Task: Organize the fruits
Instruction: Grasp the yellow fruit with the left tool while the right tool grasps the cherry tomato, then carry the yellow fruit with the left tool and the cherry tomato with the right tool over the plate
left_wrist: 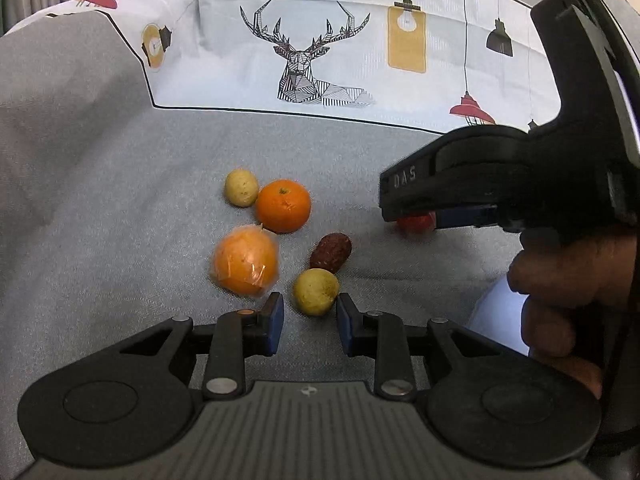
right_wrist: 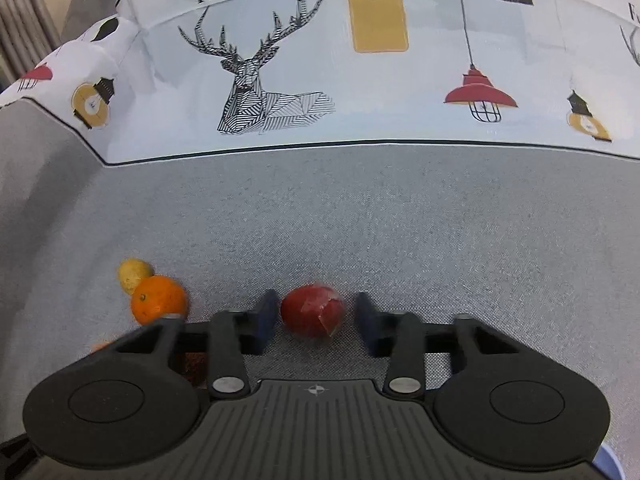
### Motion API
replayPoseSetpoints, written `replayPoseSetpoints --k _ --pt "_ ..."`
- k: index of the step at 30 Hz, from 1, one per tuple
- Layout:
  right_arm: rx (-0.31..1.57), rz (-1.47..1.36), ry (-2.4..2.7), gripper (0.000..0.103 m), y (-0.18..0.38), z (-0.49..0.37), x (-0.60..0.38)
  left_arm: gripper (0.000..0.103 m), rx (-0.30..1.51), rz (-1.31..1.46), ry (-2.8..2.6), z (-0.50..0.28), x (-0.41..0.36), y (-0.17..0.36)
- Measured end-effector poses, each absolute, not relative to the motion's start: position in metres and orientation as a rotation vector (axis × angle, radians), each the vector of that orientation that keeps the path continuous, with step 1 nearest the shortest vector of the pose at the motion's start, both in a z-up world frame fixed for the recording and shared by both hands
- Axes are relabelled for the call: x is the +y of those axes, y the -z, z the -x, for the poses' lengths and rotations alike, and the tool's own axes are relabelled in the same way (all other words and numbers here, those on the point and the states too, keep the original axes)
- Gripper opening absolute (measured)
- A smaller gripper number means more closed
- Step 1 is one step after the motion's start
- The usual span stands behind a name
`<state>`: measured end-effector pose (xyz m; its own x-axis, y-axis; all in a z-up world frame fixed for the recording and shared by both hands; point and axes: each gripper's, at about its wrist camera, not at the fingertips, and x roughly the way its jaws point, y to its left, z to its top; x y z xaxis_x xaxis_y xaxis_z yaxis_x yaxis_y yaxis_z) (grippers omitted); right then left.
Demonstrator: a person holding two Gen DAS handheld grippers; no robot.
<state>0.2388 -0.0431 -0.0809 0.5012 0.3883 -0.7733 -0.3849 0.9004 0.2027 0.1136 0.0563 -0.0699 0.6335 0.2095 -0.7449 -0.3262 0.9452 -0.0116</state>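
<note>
The fruits still lay loose on the gray tabletop (right_wrist: 400, 220), so most of the sorting looked left to do. The right hand-held gripper (right_wrist: 316, 318) was wide open around a red fruit in clear wrap (right_wrist: 313, 311), not squeezing it. The left hand-held gripper (left_wrist: 310, 322) was open too, holding nothing, just before a yellow fruit (left_wrist: 316, 291). I counted two oranges, one bare (left_wrist: 283, 205) and one wrapped (left_wrist: 245, 260), two yellow fruits, counting the far one (left_wrist: 241, 187), one dark red fruit (left_wrist: 331, 251) and one red fruit.
</note>
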Motion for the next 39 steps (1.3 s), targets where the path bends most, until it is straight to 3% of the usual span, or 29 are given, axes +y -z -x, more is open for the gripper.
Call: replayPoseSetpoints --k 2,15,22,29,39 --pt "0.926 0.002 -0.469 0.034 0.08 -0.237 -0.043 0.024 0.826 0.15 -0.31 -0.112 0.056 0.069" --pt "0.81 -0.042 -0.491 0.034 0.017 -0.192 -0.08 0.024 0.749 0.132 -0.281 -0.09 0.052 0.046" --pt "0.72 -0.091 -0.443 0.034 -0.019 -0.118 -0.149 0.024 0.691 0.038 -0.19 -0.061 0.029 0.029" --pt "0.704 -0.178 -0.384 0.034 -0.004 -0.048 -0.207 0.024 0.62 -0.064 -0.07 -0.024 -0.001 0.012" --pt "0.647 -0.151 -0.346 0.034 0.003 -0.037 -0.232 0.024 0.664 -0.043 -0.007 -0.011 -0.019 -0.017"
